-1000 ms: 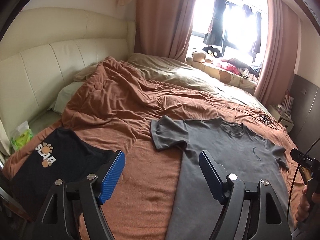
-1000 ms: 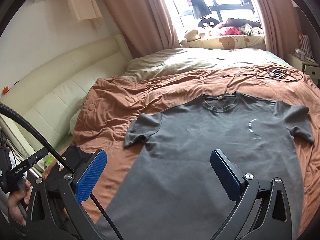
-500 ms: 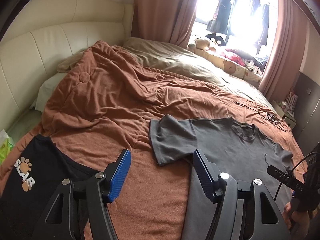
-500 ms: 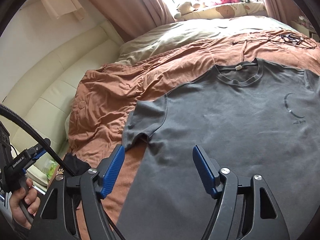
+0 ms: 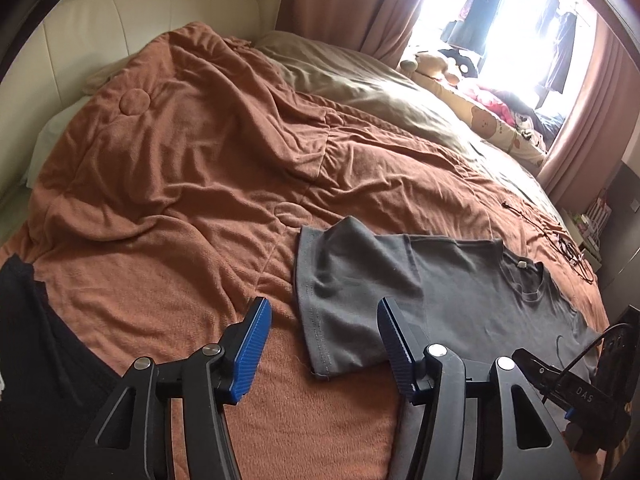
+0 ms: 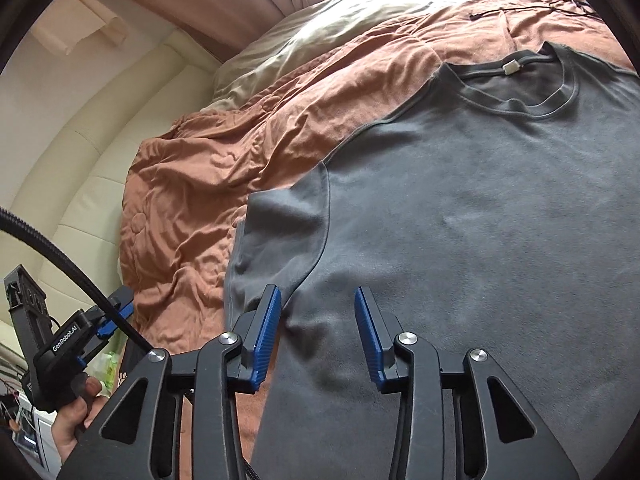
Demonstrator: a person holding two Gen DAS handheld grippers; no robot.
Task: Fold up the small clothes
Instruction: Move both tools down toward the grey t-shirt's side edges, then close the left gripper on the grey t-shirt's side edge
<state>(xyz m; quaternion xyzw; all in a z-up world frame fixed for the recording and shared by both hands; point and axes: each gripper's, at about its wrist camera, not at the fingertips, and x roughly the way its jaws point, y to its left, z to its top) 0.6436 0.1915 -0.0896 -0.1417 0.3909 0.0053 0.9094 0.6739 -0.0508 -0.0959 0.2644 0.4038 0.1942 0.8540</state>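
A grey T-shirt [image 5: 452, 284] lies flat, front up, on the brown blanket [image 5: 192, 176]; it also shows in the right wrist view [image 6: 480, 216]. My left gripper [image 5: 322, 340] is open and empty, low over the hem of the shirt's near sleeve [image 5: 320, 308]. My right gripper [image 6: 318, 330] is open and empty, hovering over the shirt at the armpit below that sleeve [image 6: 276, 240]. The collar [image 6: 520, 80] lies at the far side.
A black T-shirt [image 5: 32, 368] lies on the blanket at the left. A cream padded headboard [image 5: 120, 24] borders the bed. Cables [image 5: 560, 240] lie at the far right. Pillows and plush toys [image 5: 440, 64] sit by the window.
Both grippers have moved forward and down toward the grey shirt's near sleeve. Both have narrowed their opening while staying open.
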